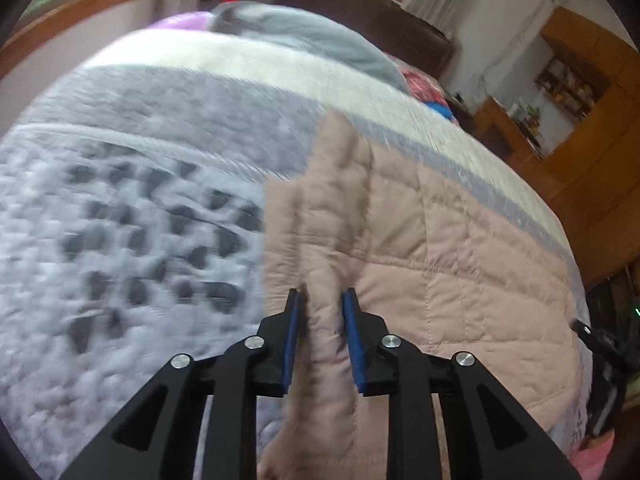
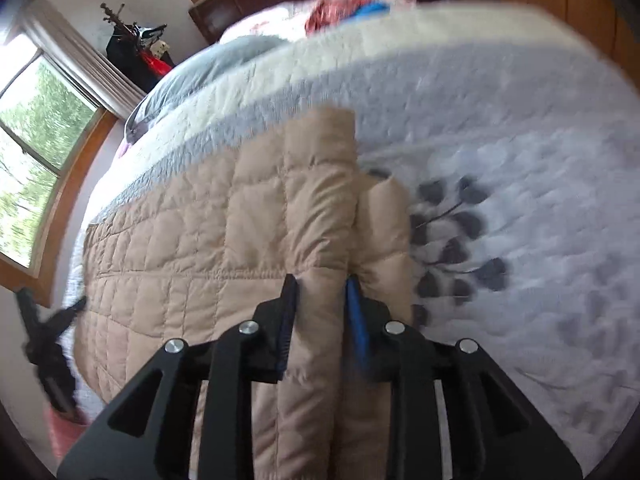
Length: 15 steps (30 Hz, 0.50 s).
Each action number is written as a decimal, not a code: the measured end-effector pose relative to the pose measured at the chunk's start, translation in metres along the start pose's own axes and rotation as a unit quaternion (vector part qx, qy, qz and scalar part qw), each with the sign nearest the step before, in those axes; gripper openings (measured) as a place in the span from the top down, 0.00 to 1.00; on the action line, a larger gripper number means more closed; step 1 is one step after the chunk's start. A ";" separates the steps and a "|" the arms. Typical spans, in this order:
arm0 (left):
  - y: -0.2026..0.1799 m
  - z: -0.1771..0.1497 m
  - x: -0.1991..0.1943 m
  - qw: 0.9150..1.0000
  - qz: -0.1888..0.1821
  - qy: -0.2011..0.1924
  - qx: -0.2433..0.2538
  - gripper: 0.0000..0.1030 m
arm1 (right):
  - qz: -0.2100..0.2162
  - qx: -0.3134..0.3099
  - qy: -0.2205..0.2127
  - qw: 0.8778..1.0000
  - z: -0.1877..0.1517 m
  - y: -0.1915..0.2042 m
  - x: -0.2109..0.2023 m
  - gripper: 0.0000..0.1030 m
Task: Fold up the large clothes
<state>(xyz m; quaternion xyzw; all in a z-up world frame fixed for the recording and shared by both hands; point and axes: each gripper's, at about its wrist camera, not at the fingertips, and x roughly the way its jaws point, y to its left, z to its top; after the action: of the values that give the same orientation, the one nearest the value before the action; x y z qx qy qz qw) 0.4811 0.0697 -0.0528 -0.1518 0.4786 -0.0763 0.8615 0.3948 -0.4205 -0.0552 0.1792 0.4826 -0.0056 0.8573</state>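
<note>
A beige quilted puffer coat [image 1: 460, 248] lies spread on the bed. My left gripper [image 1: 323, 294] is shut on a raised fold of the coat at its left edge, the fabric bunched between the blue pads. The coat also shows in the right wrist view [image 2: 224, 232]. My right gripper [image 2: 322, 280] is shut on a fold of it at its right edge, beside a sleeve [image 2: 384, 220]. The other gripper shows dark at the far edge of each view [image 1: 600, 344] [image 2: 48, 340].
The bed is covered by a white and grey quilt with a dark leaf pattern [image 1: 140, 232] [image 2: 540, 200]. A grey pillow [image 1: 304, 36] and colourful clothes [image 2: 348, 10] lie near the headboard. Wooden furniture [image 1: 592, 128] stands beside the bed; windows [image 2: 36, 128] line the wall.
</note>
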 end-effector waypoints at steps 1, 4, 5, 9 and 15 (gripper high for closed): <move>-0.001 -0.001 -0.012 1.000 0.006 -0.017 0.001 0.77 | -0.007 -0.008 -0.008 1.000 -0.003 0.005 -0.010 0.75; -0.016 -0.013 -0.050 0.997 0.033 -0.063 0.024 0.78 | 0.013 -0.026 -0.010 1.000 -0.027 0.031 -0.041 0.75; -0.024 -0.020 -0.058 0.997 0.027 -0.066 0.032 0.77 | 0.016 -0.031 -0.007 0.999 -0.034 0.039 -0.044 0.75; -0.060 -0.061 -0.069 0.995 0.016 -0.051 0.078 0.77 | 0.033 -0.076 0.004 0.997 -0.067 0.086 -0.048 0.75; -0.101 -0.103 -0.042 0.989 0.019 -0.030 0.144 0.77 | 0.014 -0.123 0.011 0.992 -0.101 0.122 -0.027 0.75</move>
<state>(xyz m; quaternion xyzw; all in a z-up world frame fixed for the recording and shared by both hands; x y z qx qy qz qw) 0.3732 -0.0336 -0.0362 -0.0191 0.4389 -0.1236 0.8898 0.3195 -0.2793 -0.0433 0.0793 0.4862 0.0678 0.8676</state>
